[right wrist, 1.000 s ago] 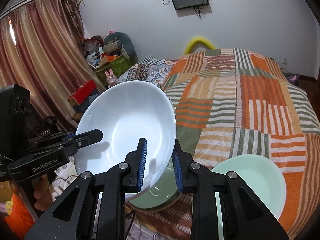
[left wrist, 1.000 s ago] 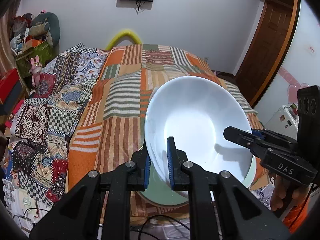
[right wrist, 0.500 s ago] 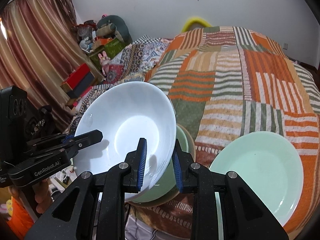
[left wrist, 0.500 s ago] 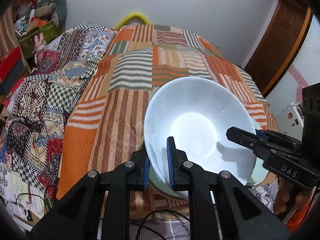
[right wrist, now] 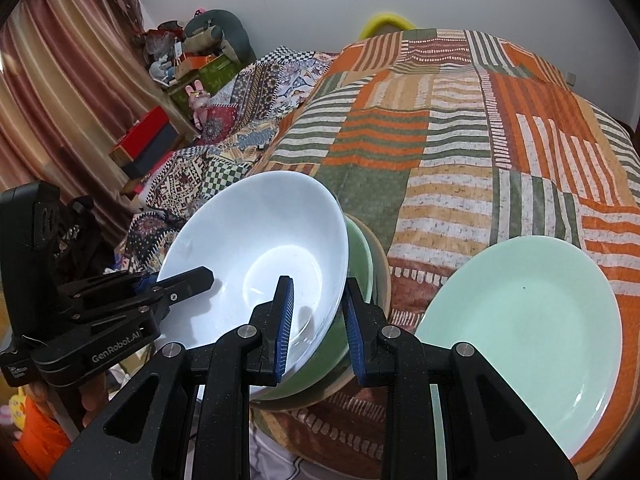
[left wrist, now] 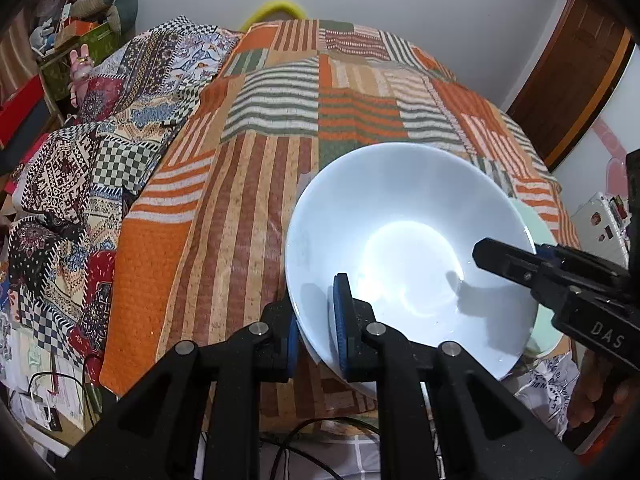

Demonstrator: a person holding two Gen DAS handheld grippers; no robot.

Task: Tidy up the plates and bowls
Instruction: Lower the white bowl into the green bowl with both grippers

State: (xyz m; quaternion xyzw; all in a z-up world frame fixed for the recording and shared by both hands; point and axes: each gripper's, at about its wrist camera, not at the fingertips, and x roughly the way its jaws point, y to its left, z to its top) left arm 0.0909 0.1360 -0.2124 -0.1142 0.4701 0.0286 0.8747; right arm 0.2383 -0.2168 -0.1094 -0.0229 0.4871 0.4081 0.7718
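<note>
A white bowl (left wrist: pixel 404 248) is held tilted by both grippers at its rim. My left gripper (left wrist: pixel 316 320) is shut on the bowl's near rim. My right gripper (right wrist: pixel 318 320) straddles the bowl's (right wrist: pixel 256 256) right rim, jaws slightly apart with the rim between them. The white bowl sits down in a green bowl (right wrist: pixel 360 252), which rests in a tan bowl (right wrist: pixel 384 276). A pale green plate (right wrist: pixel 520 320) lies on the bed at the right. The right gripper also shows in the left wrist view (left wrist: pixel 496 256).
The bowls rest near the front edge of a bed with a striped patchwork quilt (left wrist: pixel 280 120). A patterned blanket (left wrist: pixel 80 152) lies on the left. Cables (left wrist: pixel 304 448) and clutter lie on the floor below. A wooden door (left wrist: pixel 568 80) stands at the right.
Both grippers have lowered the white bowl from above down into the green bowl. The right gripper's jaws have widened a little.
</note>
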